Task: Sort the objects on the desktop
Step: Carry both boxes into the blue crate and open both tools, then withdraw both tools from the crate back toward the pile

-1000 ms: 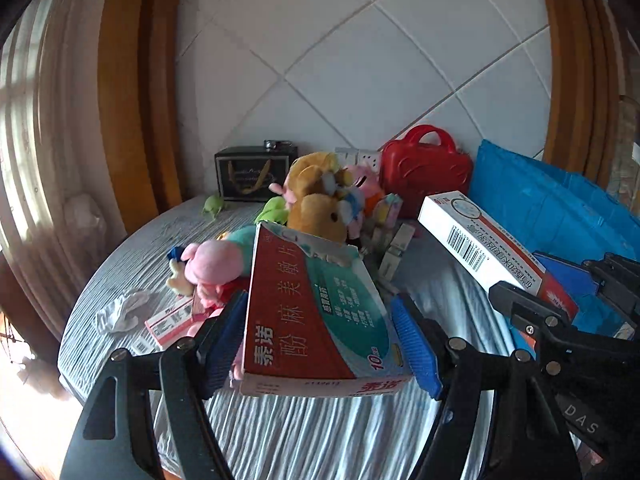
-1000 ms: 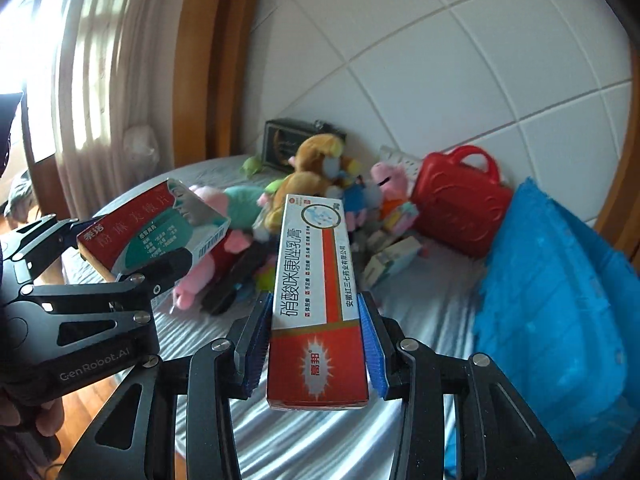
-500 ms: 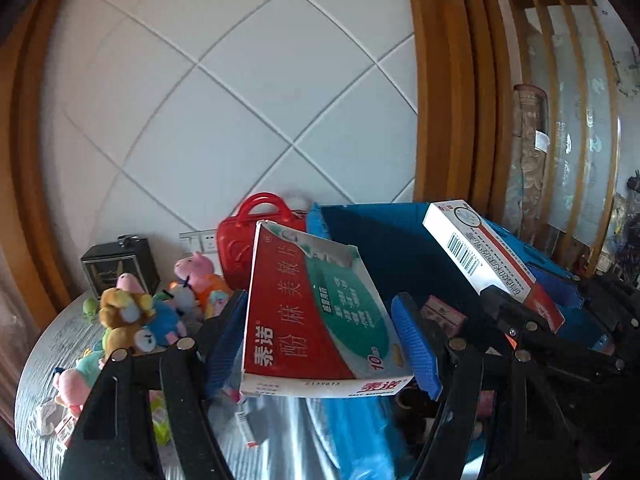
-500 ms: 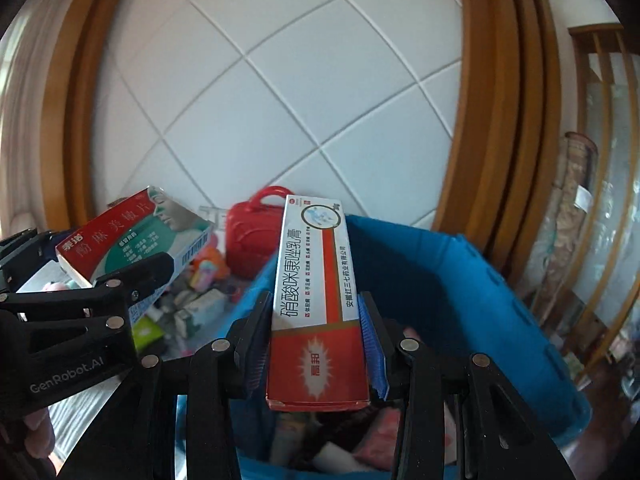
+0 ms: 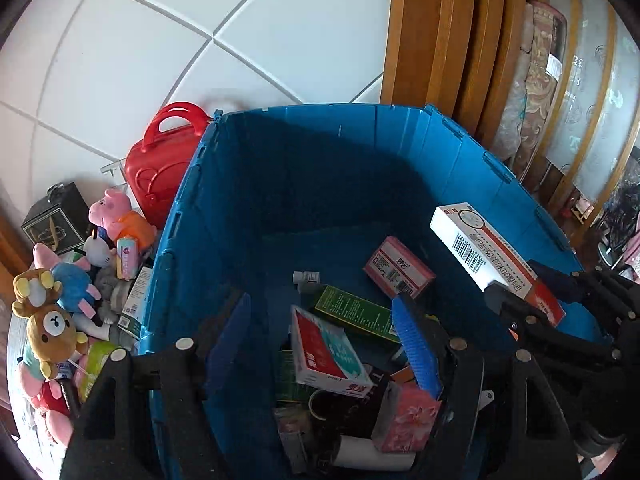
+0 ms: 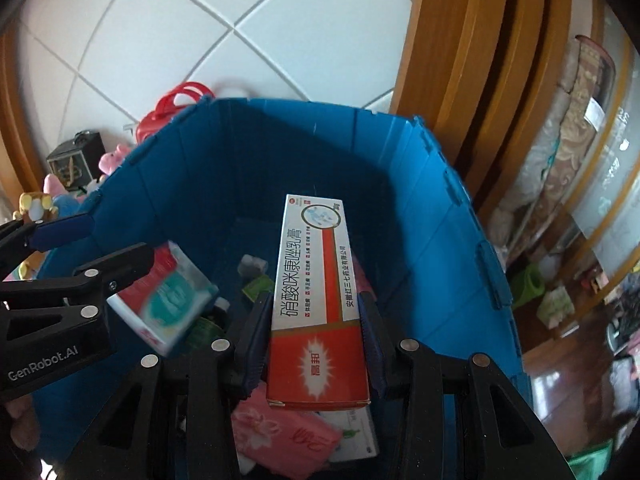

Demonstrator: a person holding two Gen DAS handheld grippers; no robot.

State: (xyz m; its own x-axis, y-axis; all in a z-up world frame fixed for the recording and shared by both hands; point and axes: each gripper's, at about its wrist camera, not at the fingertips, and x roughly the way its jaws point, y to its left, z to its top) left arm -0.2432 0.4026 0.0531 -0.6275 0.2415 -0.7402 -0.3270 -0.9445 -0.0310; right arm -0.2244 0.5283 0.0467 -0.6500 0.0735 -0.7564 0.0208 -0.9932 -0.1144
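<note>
Your right gripper clamps a long white-and-red carton over the ribbed blue plastic bin. Your left gripper stands apart, gripping nothing; the red-and-teal box sits loose between its fingers, above packets heaped inside. Plush toys and a glossy red case crowd the bench outside the bin's left wall.

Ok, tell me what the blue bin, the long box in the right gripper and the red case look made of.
Blue bin: rigid plastic, it seems; matte panelled walls with moulded ribs and rim tabs.
Long box in the right gripper: printed cardboard, lightly glossy, with crisp folded edges and a barcode visible from the left wrist.
Red case: probably hard glossy plastic; it shows shiny highlights and moulded handles.
</note>
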